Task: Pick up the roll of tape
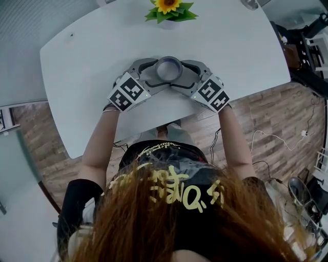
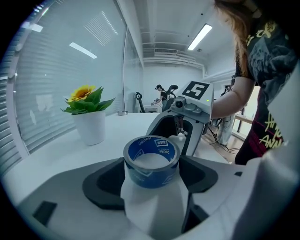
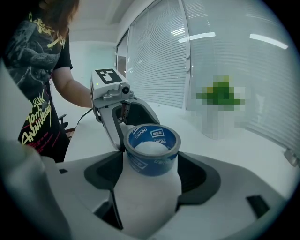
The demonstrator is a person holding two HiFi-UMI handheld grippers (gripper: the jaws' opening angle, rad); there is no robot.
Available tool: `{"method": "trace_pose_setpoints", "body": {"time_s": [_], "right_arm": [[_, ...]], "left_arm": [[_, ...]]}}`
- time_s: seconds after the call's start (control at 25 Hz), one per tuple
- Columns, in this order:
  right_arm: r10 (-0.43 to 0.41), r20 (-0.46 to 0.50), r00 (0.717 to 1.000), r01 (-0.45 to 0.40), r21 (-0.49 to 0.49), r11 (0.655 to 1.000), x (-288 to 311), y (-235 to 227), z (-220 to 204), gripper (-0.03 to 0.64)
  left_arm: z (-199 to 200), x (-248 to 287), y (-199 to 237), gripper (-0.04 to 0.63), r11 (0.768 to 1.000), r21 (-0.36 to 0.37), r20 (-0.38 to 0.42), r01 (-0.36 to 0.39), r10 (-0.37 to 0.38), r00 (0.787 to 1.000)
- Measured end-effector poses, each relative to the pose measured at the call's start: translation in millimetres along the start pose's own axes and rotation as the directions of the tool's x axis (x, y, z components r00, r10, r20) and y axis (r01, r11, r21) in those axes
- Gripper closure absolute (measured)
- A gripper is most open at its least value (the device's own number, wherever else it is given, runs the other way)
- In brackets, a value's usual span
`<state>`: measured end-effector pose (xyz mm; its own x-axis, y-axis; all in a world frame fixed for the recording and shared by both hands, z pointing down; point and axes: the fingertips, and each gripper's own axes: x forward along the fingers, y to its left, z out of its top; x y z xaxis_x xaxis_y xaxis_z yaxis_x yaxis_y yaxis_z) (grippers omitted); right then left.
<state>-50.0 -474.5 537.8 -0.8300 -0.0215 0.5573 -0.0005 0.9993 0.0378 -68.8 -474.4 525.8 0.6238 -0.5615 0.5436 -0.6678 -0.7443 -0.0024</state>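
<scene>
A blue roll of tape (image 1: 169, 68) stands flat on the white table (image 1: 87, 56), ringed by both grippers, which face each other. My left gripper (image 1: 158, 72) comes in from the left, my right gripper (image 1: 181, 73) from the right. In the left gripper view the roll of tape (image 2: 151, 161) sits between the dark pads (image 2: 105, 185), which touch its sides. The right gripper view has the same roll of tape (image 3: 151, 150) held between its pads (image 3: 199, 180). Each view also takes in the opposite gripper beyond the roll.
A potted sunflower (image 1: 168, 10) stands at the table's far edge, and in the left gripper view the pot (image 2: 91, 124) is to the left. The table's near edge (image 1: 154, 125) runs just behind the grippers. Cables (image 1: 277, 138) lie on the wooden floor at the right.
</scene>
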Motion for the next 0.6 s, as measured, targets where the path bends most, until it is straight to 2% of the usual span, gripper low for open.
{"method": "trace_pose_setpoints", "body": {"time_s": [0.36, 0.6], "right_arm": [[-0.012, 0.000, 1.000, 0.012, 0.002, 1.000, -0.2, -1.1, 0.1, 0.255], [-0.018, 0.032, 0.999, 0.018, 0.013, 1.000, -6.4, 0.0, 5.8, 0.275]], "left_arm": [[-0.2, -0.8, -0.4, 0.244, 1.000, 0.004, -0.005, 0.001, -0.001, 1.000], [7.6, -7.0, -4.7, 0.245, 0.999, 0.043, -0.011, -0.016, 0.017, 1.000]]}}
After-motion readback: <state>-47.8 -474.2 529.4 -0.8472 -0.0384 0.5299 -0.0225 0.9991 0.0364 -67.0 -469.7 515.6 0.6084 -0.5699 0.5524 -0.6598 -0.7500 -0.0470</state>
